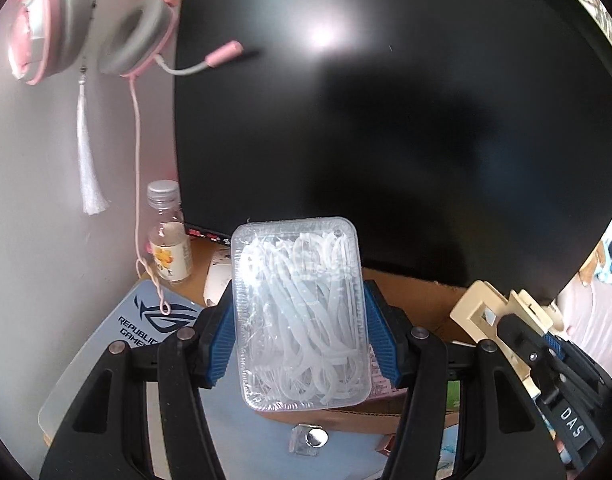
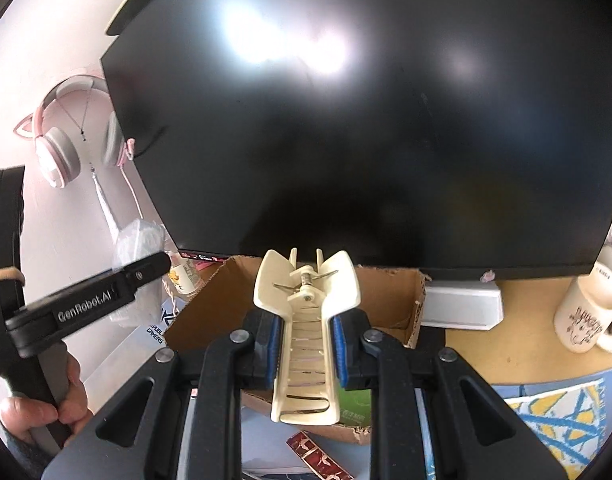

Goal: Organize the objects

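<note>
My left gripper (image 1: pixel 300 336) is shut on a clear plastic box of white floss picks (image 1: pixel 300 312), its blue pads pressing both long sides. The box hangs above an open cardboard box (image 1: pixel 418 300) that stands in front of the black monitor. My right gripper (image 2: pixel 306 348) is shut on a cream hair claw clip (image 2: pixel 306 320), held over the same cardboard box (image 2: pixel 390 300). The clip (image 1: pixel 502 316) and right gripper also show at the right of the left wrist view. The left gripper with the floss box (image 2: pixel 140 236) appears at the left of the right wrist view.
A big black monitor (image 1: pixel 386 120) fills the back. Pink headphones (image 1: pixel 66 28) hang on the wall at left. A small bottle (image 1: pixel 168 236), a white mouse (image 1: pixel 216 284) and a mouse pad (image 1: pixel 146 320) lie left of the box. A white mug (image 2: pixel 586 316) stands right.
</note>
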A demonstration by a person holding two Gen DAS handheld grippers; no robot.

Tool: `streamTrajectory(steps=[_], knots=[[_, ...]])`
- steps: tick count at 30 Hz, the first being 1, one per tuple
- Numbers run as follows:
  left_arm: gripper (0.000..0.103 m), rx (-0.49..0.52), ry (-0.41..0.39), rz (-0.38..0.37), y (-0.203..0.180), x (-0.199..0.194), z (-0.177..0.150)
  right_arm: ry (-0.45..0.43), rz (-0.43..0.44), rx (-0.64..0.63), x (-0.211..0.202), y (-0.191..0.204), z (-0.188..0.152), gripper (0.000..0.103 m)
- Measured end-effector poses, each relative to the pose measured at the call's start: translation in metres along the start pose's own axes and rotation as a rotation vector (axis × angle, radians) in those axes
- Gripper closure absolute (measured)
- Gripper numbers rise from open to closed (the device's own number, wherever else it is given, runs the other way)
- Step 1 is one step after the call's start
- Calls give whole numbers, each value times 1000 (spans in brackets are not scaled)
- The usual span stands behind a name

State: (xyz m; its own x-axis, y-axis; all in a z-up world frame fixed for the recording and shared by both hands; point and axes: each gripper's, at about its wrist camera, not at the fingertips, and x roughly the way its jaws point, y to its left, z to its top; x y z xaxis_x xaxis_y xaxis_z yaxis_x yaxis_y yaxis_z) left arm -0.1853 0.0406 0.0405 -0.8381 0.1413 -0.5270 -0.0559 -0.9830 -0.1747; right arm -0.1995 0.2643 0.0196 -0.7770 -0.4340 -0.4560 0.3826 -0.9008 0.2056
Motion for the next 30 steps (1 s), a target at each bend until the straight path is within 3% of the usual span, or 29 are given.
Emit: streamTrajectory(steps=[6,11,19,22,30], knots=[[45,0,-16,-35,-4,8,-1,24,13,33,19,-9,-6,80],[45,-19,-67,24,-7,10,-1,49,44,53,32,-9,-7,80],[45,-18,-20,24,-6,30,-6,72,35,7,49,0,-10,80],[45,-34,6,-10,-3,37,-8,62,42,-22,55,5,-11,80],[45,1,82,-36,-6,56,-18,98,-30,-71,65,10,-17,79]])
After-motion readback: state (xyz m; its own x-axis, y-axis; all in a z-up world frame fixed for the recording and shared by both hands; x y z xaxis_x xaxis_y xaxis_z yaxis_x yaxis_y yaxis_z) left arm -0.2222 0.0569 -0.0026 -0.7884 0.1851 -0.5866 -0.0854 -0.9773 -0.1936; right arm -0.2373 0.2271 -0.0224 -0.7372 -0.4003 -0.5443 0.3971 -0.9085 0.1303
